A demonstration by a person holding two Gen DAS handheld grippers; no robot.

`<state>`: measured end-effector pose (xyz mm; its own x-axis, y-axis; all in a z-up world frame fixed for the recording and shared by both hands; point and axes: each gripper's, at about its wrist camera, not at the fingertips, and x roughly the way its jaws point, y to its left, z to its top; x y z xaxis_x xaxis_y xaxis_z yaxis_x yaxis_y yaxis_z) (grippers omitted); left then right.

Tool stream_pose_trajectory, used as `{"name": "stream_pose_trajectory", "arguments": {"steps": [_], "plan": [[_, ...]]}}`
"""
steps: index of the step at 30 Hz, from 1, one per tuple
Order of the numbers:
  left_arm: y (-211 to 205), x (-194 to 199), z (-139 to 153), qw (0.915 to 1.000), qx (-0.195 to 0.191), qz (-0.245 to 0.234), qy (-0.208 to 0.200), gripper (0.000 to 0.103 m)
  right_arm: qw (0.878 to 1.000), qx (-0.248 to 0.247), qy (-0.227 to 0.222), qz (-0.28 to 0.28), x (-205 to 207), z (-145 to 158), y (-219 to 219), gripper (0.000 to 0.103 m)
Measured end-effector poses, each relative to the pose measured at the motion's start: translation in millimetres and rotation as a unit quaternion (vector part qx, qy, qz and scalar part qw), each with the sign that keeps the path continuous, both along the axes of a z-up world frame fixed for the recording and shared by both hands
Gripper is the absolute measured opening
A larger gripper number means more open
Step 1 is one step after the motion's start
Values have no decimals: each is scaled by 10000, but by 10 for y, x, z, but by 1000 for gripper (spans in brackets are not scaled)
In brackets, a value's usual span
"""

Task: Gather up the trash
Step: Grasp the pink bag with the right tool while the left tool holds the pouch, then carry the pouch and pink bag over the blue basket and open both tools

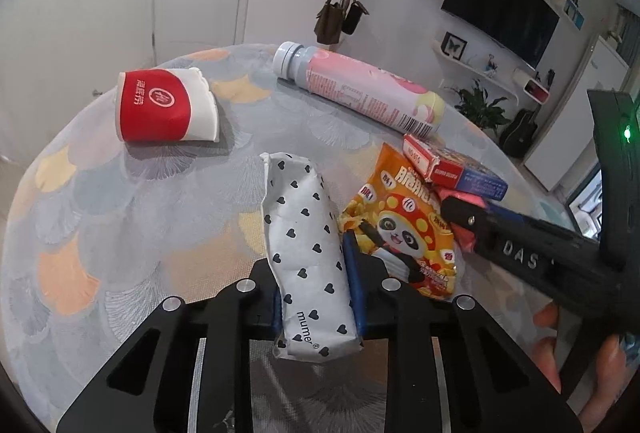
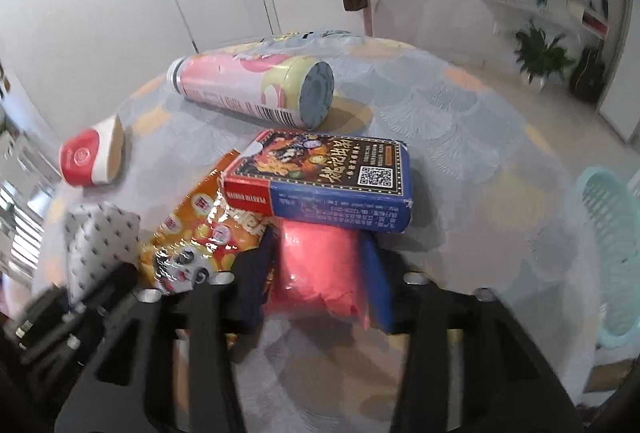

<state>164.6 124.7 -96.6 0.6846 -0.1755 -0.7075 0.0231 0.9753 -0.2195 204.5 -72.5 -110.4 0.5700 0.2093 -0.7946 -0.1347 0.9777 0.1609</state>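
My left gripper (image 1: pixel 316 293) is shut on a white tissue pack with black hearts (image 1: pixel 308 261), which also shows at the left of the right wrist view (image 2: pixel 100 237). My right gripper (image 2: pixel 320 273) is shut on a pink packet (image 2: pixel 316 265); it shows in the left wrist view (image 1: pixel 468 229) too. A blue and red card box (image 2: pixel 320 185) rests on the packet's far end. An orange panda snack bag (image 1: pixel 404 229) lies between the grippers. A pink bottle (image 1: pixel 360 89) and a crushed red paper cup (image 1: pixel 164 105) lie farther back.
The round table (image 1: pixel 120 233) has a patterned cloth. A turquoise basket (image 2: pixel 612 257) stands on the floor off the table's right edge. A white door, hanging bags, a TV and a potted plant are behind.
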Motion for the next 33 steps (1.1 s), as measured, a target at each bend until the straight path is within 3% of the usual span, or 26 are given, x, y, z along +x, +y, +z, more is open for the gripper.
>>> {"name": "stream_pose_trajectory", "arguments": {"steps": [6, 17, 26, 33], "plan": [[13, -75, 71, 9993, -170, -64, -318, 23, 9979, 516, 228, 303, -241, 59, -208, 35], [-296, -359, 265, 9934, -527, -735, -707, 23, 9979, 578, -286, 86, -808, 401, -746, 35], [-1070, -411, 705, 9809, -526, -1470, -1159, 23, 9918, 861, -727, -596, -916, 707, -1509, 35], [-1891, -307, 821, 9670, -385, -2189, -1244, 23, 9814, 748, -1008, -1451, -1069, 796, -2334, 35]]}}
